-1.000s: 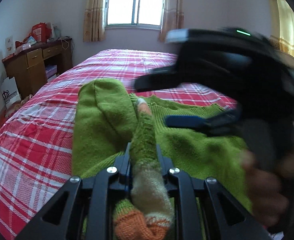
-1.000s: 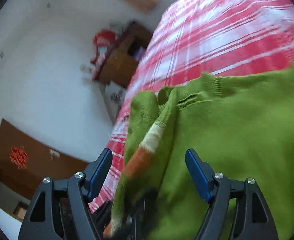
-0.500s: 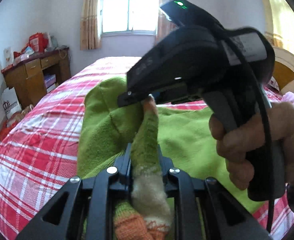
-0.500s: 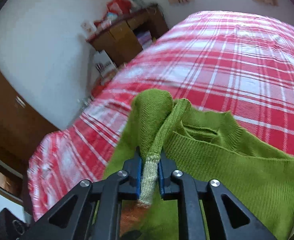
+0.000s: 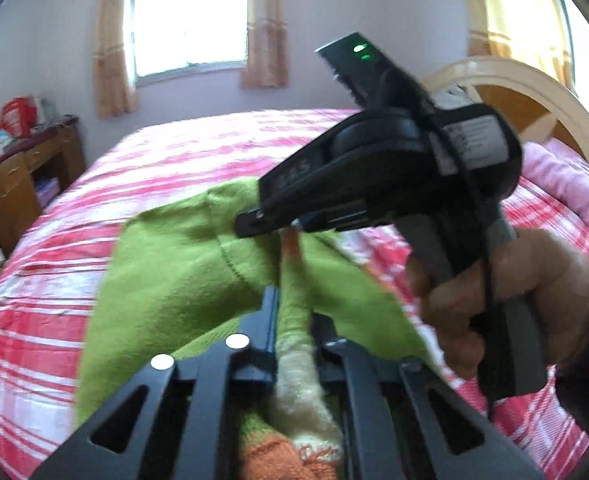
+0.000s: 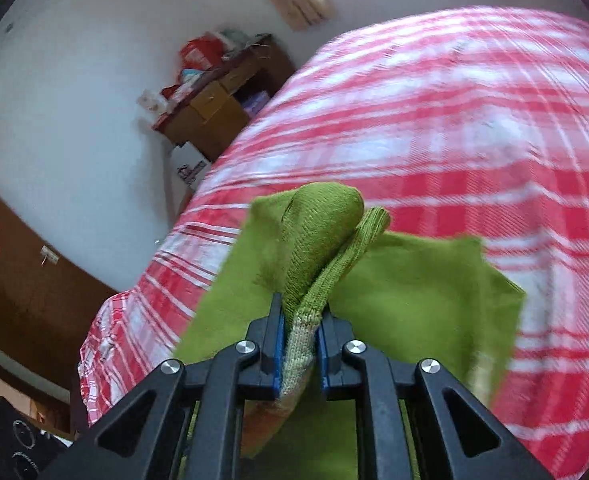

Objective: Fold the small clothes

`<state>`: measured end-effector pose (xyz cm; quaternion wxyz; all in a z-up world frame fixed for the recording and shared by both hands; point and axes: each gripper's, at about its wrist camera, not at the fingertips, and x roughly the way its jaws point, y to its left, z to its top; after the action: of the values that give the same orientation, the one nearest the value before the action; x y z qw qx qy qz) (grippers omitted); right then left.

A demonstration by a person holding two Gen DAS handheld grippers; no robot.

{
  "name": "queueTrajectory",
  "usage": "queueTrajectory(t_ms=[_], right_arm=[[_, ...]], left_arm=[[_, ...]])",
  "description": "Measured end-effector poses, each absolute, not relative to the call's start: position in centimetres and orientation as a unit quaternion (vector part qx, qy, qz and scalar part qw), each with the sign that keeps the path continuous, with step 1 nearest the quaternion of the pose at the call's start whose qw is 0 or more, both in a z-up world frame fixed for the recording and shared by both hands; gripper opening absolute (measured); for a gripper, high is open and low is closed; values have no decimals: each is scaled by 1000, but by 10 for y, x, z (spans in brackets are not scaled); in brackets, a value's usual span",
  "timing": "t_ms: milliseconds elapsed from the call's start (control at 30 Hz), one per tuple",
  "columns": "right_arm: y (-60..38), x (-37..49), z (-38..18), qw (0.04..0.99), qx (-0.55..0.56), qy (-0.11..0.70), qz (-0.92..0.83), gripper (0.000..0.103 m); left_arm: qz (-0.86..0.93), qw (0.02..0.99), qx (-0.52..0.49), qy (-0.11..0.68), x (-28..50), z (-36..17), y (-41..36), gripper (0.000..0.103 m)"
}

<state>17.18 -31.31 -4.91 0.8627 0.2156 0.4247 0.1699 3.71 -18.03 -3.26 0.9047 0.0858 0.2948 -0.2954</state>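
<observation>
A small green knitted sweater (image 5: pixel 174 280) with a cream and orange striped hem is lifted above the red plaid bed (image 5: pixel 34 280). My left gripper (image 5: pixel 292 320) is shut on its striped edge. My right gripper (image 6: pixel 300 328) is shut on the same edge a little further along; the sweater (image 6: pixel 406 300) hangs from it above the bed (image 6: pixel 474 140). In the left wrist view the right gripper (image 5: pixel 270 224) sits just ahead and above, held by a hand (image 5: pixel 514 296).
A wooden desk (image 5: pixel 18 184) with clutter stands left of the bed, also in the right wrist view (image 6: pixel 222 104). A window (image 5: pixel 190 28) with curtains is behind. A curved headboard (image 5: pixel 526 92) and pink bedding (image 5: pixel 574 184) are at right.
My right gripper closed on the sweater edge next to the left gripper. Both grippers have since lifted the sweater higher off the bed.
</observation>
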Motion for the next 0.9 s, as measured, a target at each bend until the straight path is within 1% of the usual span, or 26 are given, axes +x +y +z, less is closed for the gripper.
queueTrajectory(t_ms=[167,300,400,433,467,500,533,600,667,700,733,800,833,867,900], right_arm=[[-358,152,-73,859,251,422,144,13],[-378,143,-85,859,259,423,130,13],[-382,142,-92,857,272,415,138,13],[-384,142,-95,856,278,412,143,13],[-386,141,-98,853,288,409,148,15],[-389,140,-99,851,298,407,149,20],[-396,134,-99,848,312,403,143,22],[-403,120,-93,852,320,396,123,25],[-401,96,-76,878,271,390,61,26],[-398,84,-69,887,252,385,50,26],[-392,66,-58,893,248,371,62,26],[-381,44,-45,896,255,353,86,26],[-369,30,-35,901,247,343,100,26],[-360,23,-29,905,239,335,108,30],[-351,17,-25,908,232,329,118,43]], left_arm=[[-322,888,115,309,29,-50,-219,5],[-336,880,112,315,22,-51,-222,6],[-371,862,88,333,11,-45,-209,11],[-380,858,86,334,6,-44,-204,17],[-392,854,89,331,-2,-42,-194,20],[-403,851,92,325,-10,-40,-183,28],[-411,850,95,317,-20,-37,-168,40],[-418,852,90,303,-28,-33,-140,52],[-416,859,76,290,-38,-27,-108,60],[-407,865,71,285,-34,-26,-96,67],[-397,871,65,281,-33,-23,-83,71],[-368,885,43,282,-25,-22,-56,75],[-356,888,31,290,-19,-24,-45,76],[-340,891,19,300,-13,-25,-38,76],[-321,894,10,312,-6,-26,-29,76]])
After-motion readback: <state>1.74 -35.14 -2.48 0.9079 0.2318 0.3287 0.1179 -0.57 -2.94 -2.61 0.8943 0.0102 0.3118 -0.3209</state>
